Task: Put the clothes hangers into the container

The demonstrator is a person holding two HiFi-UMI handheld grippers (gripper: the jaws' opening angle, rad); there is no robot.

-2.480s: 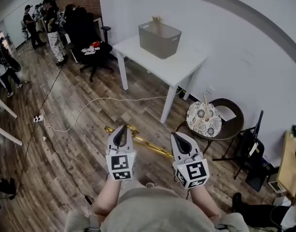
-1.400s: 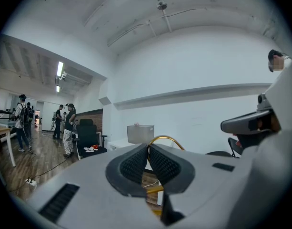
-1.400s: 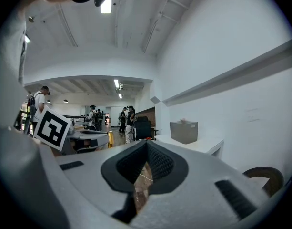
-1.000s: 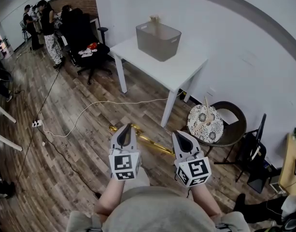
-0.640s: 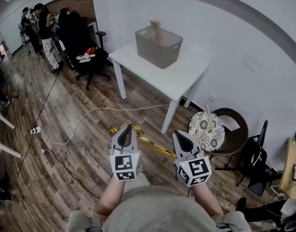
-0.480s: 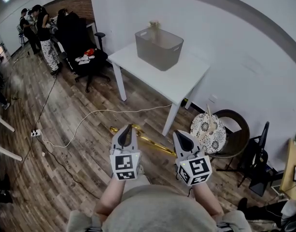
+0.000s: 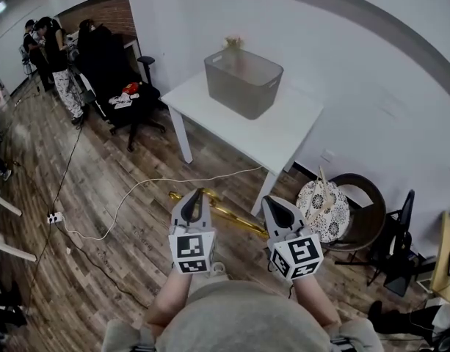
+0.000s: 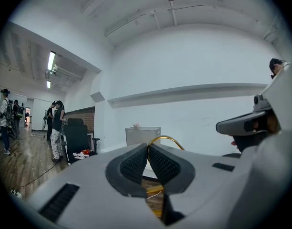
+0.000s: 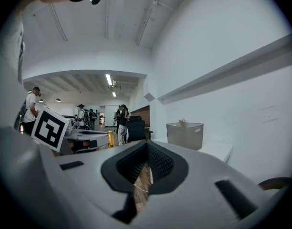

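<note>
Currently in hand: one gold clothes hanger (image 7: 232, 217), thin metal, carried level above the wood floor, well short of the white table (image 7: 283, 134).

Item 1, left gripper (image 7: 193, 195): jaws clamped on the hanger's curved hook, whose gold wire rises out between the ribbed pads in the left gripper view. The hanger's bar runs off toward the right gripper.

Item 2, right gripper (image 7: 272, 202): jaws pressed together at the tips. Its own view shows only floor through the slot beneath them and no gold wire between the pads, so it is judged to be carrying nothing. In the head view the bar's far end passes out of sight below it.

Item 3, grey container (image 7: 243, 83): open-topped bin with handle slots, standing on the table toward its far left corner. Whether it already holds hangers cannot be seen.

Change noted: over the last few seconds the table and container have grown larger and drawn nearer in the head view, while both grippers and the hanger have kept the same pose. The person is judged to be walking the hanger toward the table.

Status: transport under way, deposit not yet made. Remaining: close the distance to the table, raise the hanger over the container's rim, release.
</note>
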